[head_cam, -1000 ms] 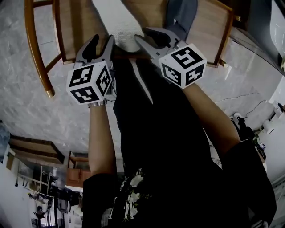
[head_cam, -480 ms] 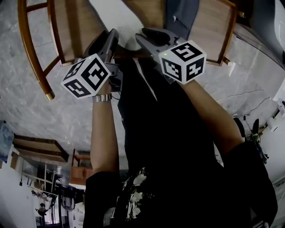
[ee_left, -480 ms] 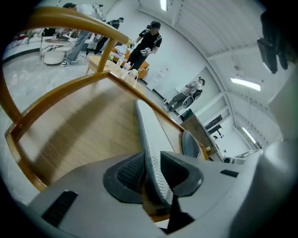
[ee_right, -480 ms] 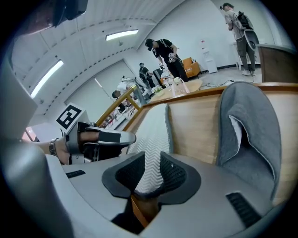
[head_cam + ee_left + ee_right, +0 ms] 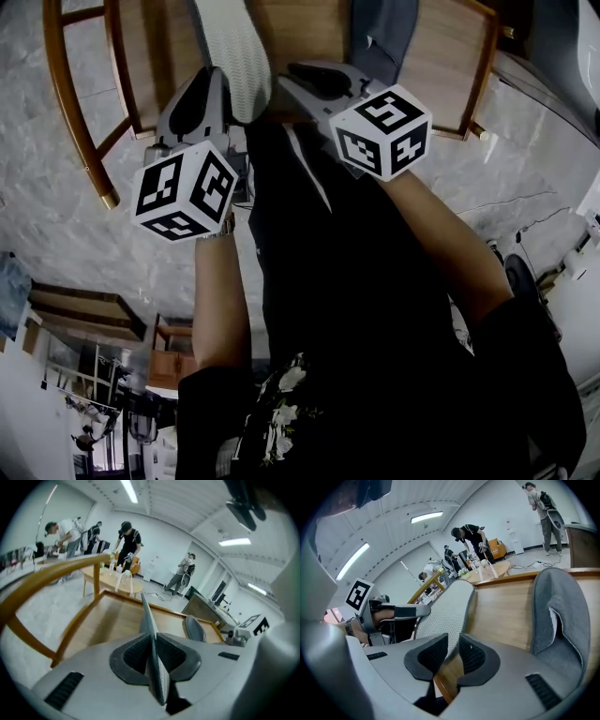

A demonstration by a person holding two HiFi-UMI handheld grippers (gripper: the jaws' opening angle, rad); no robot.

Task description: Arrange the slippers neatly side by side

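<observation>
A slipper with a white zigzag sole (image 5: 232, 54) stands on its edge over the wooden chair seat (image 5: 159, 56). My left gripper (image 5: 212, 86) is closing, and its pads press on the slipper's thin edge (image 5: 151, 620). In the right gripper view the same sole (image 5: 443, 616) runs down between the jaws of my right gripper (image 5: 453, 644). Those jaws are closing too, but a gap still shows at the pads. The second slipper, grey (image 5: 380, 33), lies on the seat to the right (image 5: 562, 616); it also shows in the left gripper view (image 5: 193, 627).
The chair's curved wooden rail (image 5: 70, 103) runs along the left, with its frame edge (image 5: 473, 89) on the right. Marble floor (image 5: 112, 253) lies around it. People stand at a table (image 5: 112, 578) far behind. The holder's black clothing (image 5: 337, 281) fills the lower middle.
My left gripper has turned and shut on the slipper, which now stands narrower and more on edge. The right gripper's jaws have narrowed around the slipper's end.
</observation>
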